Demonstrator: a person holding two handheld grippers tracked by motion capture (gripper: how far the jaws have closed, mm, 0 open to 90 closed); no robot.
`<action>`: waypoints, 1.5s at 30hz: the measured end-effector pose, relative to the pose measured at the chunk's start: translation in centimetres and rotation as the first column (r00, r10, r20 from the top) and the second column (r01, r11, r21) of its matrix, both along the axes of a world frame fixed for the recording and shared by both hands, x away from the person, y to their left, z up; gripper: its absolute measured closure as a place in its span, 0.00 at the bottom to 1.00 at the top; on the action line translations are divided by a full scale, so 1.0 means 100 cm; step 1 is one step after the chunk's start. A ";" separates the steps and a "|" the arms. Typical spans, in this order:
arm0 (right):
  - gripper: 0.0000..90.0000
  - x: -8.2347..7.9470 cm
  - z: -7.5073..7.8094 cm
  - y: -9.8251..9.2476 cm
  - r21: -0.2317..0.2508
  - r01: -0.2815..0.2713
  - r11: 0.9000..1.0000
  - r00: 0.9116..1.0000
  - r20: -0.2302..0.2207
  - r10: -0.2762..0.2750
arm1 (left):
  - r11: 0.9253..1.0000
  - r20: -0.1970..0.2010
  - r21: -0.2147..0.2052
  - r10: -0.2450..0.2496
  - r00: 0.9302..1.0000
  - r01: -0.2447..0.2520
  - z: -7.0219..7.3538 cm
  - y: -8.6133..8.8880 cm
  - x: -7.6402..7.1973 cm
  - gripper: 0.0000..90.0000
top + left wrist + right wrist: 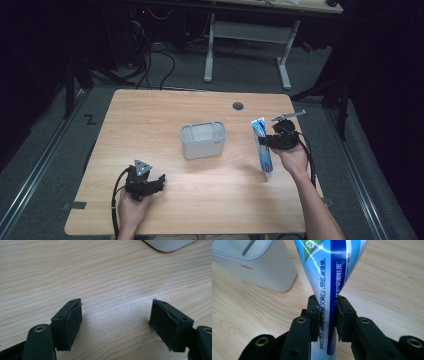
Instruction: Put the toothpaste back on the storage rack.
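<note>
Right of the holder [203, 140], the right gripper [329, 315] clamps the toothpaste tube [329, 272], seemingly lifted.

1 toothpaste tube [262, 145], 1 grey container [203, 140], 2 grippers.

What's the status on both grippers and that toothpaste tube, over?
Right gripper shut on toothpaste tube, beside the grey holder. Left gripper open, nothing between jaws, low over table. Nothing between tube and holder.
</note>
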State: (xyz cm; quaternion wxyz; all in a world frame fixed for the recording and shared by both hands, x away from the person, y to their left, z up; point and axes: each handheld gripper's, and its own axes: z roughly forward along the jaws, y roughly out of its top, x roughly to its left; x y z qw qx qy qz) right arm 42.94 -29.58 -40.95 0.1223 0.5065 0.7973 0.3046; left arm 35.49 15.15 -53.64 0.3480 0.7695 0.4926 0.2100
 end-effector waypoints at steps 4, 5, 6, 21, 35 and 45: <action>0.84 -0.004 0.004 -0.001 0.039 -0.004 0.999 1.000 0.023 0.003 | 1.000 0.000 0.004 0.000 1.000 0.000 0.000 0.000 0.000 0.29; 0.84 -0.004 0.004 -0.001 0.039 -0.004 0.999 1.000 0.023 0.003 | 1.000 0.000 0.004 0.000 1.000 0.000 0.000 0.000 0.000 0.29; 0.84 -0.005 0.005 -0.001 0.043 -0.009 0.999 1.000 0.029 0.008 | 1.000 0.000 0.003 0.000 1.000 0.000 0.000 0.000 0.000 0.29; 0.84 -0.012 0.016 -0.002 0.089 -0.042 0.995 0.996 0.085 0.035 | 1.000 -0.001 0.005 -0.001 1.000 0.001 0.000 0.000 0.000 0.29; 0.84 -0.021 0.033 -0.002 0.133 -0.076 0.988 0.989 0.139 0.057 | 1.000 0.000 0.004 0.003 1.000 -0.003 0.000 -0.001 0.000 0.30; 0.83 -0.022 0.040 0.005 0.170 -0.105 0.980 0.983 0.169 0.076 | 1.000 0.000 0.004 0.003 1.000 -0.003 0.000 -0.001 0.000 0.29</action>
